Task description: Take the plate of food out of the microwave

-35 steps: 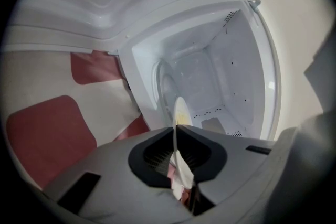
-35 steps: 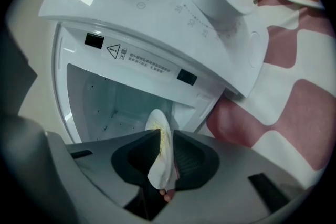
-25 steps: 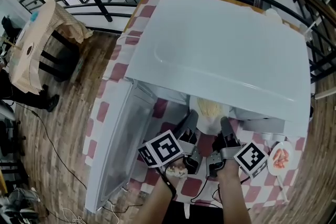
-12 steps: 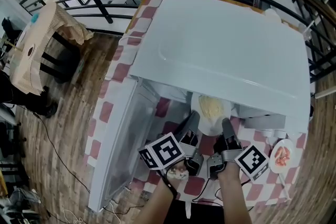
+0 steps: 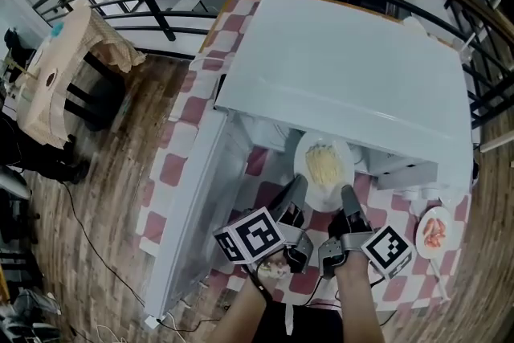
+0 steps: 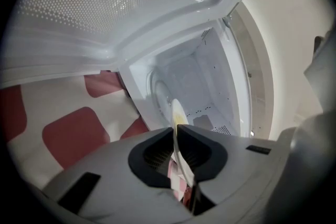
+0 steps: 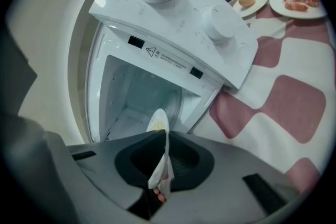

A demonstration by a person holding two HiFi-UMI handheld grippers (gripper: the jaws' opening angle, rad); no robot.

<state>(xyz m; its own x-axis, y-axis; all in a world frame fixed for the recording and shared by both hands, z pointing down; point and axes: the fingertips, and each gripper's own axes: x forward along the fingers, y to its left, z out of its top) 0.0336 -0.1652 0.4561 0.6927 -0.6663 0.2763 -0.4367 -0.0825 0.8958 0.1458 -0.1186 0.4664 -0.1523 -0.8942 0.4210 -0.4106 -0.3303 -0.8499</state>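
Though edge-on, plate (image 5: pixel 324 165) between both claws (image 5: pixel 297 187) (image 5: pixel 347 195) (seemingly clamped)

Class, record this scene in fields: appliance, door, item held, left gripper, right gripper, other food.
appliance: white microwave on a checked cloth
door: open, swung left
item held: plate of noodles, mostly out of the cavity
left gripper: shut on the plate's rim
right gripper: shut on the plate's rim
other food: meat dish at right
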